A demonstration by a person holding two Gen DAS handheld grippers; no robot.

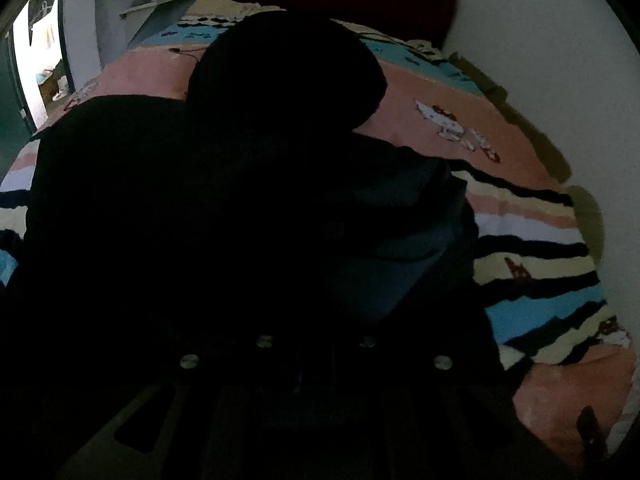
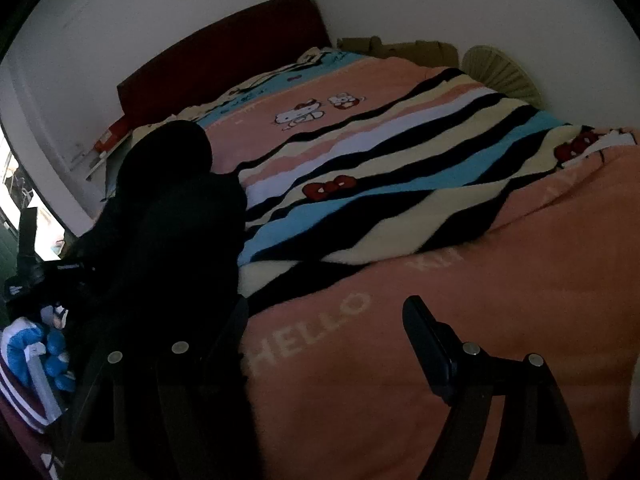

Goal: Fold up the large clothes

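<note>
Clearly the right tool (image 2: 320,344) gapes over the blanket (image 2: 400,360); a black garment (image 1: 200,220) hides the left tool, so its state is unclear.

You can read "HELLO" in pale letters on the orange part of the blanket (image 2: 400,360), right wrist view. Beyond it, letters starting "K", rest unreadable. White label on a dark device (image 2: 24,276) far left, too small.

The right gripper (image 2: 320,344) hangs low with its jaws spread wide; the left gripper (image 1: 316,320) is lost in darkness, its jaws impossible to read
</note>
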